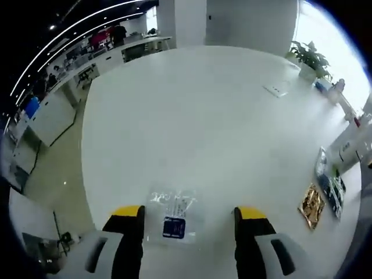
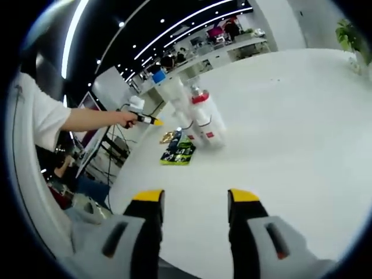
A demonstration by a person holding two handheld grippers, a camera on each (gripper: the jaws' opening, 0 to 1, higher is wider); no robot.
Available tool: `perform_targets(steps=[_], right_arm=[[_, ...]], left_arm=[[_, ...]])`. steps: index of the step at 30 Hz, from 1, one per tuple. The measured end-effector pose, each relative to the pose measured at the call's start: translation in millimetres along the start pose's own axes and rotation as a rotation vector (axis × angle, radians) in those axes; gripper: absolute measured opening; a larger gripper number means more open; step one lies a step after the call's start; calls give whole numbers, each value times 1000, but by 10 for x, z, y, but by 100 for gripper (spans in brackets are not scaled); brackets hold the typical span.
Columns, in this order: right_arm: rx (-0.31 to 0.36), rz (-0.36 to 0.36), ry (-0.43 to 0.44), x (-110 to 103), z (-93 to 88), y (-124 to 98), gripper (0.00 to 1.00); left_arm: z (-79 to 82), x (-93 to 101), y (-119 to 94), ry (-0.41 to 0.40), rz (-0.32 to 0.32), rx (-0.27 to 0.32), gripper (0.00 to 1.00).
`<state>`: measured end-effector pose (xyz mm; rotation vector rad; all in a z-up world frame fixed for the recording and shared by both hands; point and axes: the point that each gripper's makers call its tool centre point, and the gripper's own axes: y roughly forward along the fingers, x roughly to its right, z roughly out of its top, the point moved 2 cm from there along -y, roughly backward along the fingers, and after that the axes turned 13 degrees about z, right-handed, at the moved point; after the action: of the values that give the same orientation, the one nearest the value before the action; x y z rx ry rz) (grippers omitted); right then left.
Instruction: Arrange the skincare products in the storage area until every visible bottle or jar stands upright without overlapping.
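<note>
Several white skincare bottles (image 2: 200,116) with red caps and labels stand upright in a tight group on the white table (image 2: 290,116); they also rise at the right edge of the left gripper view as white bottles (image 1: 351,145). Beside them lie a green packet (image 2: 179,152) and a gold packet (image 2: 168,137), seen again as the green packet (image 1: 331,187) and gold packet (image 1: 312,204). A clear sachet with a blue label (image 1: 173,216) lies flat between the jaws of my open left gripper (image 1: 189,214). My right gripper (image 2: 195,196) is open and empty, well short of the bottles.
A person's arm holds the left gripper (image 2: 145,120) out beside the bottles. A potted plant (image 1: 311,57) and a small white card (image 1: 276,89) sit at the table's far side. Office desks (image 1: 52,110) stand beyond the table's left edge.
</note>
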<state>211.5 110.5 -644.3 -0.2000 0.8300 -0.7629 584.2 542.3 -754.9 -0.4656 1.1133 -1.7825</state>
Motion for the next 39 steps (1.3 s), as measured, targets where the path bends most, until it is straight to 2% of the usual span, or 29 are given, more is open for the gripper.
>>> perform_targets(steps=[1, 5, 8, 11, 12, 13, 14, 15, 16, 17, 18, 19, 20, 22, 24, 25, 26, 28, 29, 31, 32, 34, 35, 36, 39], right_arm=[[0, -2, -3, 4, -1, 0, 45], [-11, 5, 7, 1, -51, 54, 44], [-21, 11, -5, -32, -54, 87, 44], [-19, 15, -8, -41, -44, 96, 44], [-16, 16, -6, -45, -40, 96, 43], [-14, 16, -5, -49, -35, 94, 43], [-7, 17, -1, -56, -22, 86, 43], [-4, 17, 0, -60, -17, 81, 43], [1, 16, -1, -69, -6, 66, 43], [3, 15, -3, -80, 0, 53, 43], [3, 16, -4, -88, 2, 44, 43], [5, 18, -7, -106, 8, 30, 43], [6, 19, -10, -120, 14, 22, 43], [11, 18, -19, -154, 29, -3, 43], [22, 23, -20, -197, 45, -16, 42], [24, 28, -21, -219, 47, -14, 42], [23, 36, -24, -263, 50, -8, 42], [25, 52, -47, -341, 66, 4, 42], [23, 58, -54, -377, 70, 8, 42], [29, 78, -64, -464, 86, 21, 42], [28, 86, -69, -501, 91, 25, 42], [30, 103, -92, -596, 107, 30, 42], [30, 117, -100, -650, 109, 36, 42], [29, 132, -107, -701, 104, 45, 42], [27, 158, -113, -801, 91, 64, 42]], left_arm=[[15, -19, -6, 11, 13, 10, 62], [-24, -57, -49, 44, -6, -10, 54], [-41, -99, -79, 20, 1, -14, 42], [-49, -72, -97, 24, -1, -22, 38], [-53, -61, -110, 18, 4, -28, 33], [-62, -43, -130, 25, 5, -36, 12], [-201, -53, -182, 55, 22, -113, 6], [-24, -32, -101, 47, 23, 10, 6], [-98, -9, -132, 0, 28, -30, 5], [-146, 41, -173, 8, -6, -48, 4], [-168, 63, -191, 22, -10, -51, 3], [-235, 111, -234, 59, -20, -86, 2], [-237, 143, -265, 83, -6, -73, 2], [-204, 234, -343, 75, -16, -40, 2], [-129, 484, -497, 13, -71, 37, 2], [-127, 525, -525, 10, -77, 45, 2], [-167, 647, -608, -2, -87, 42, 2], [-203, 914, -761, 20, -136, 90, 2], [-247, 1011, -838, 11, -136, 90, 2], [-315, 1351, -1042, -19, -193, 134, 2], [-362, 1469, -1123, -23, -205, 144, 2], [-521, 1840, -1329, -18, -273, 153, 2], [-632, 1966, -1421, 29, -273, 156, 2], [-741, 2065, -1513, 25, -262, 151, 2], [-897, 2327, -1800, 10, -287, 170, 2]])
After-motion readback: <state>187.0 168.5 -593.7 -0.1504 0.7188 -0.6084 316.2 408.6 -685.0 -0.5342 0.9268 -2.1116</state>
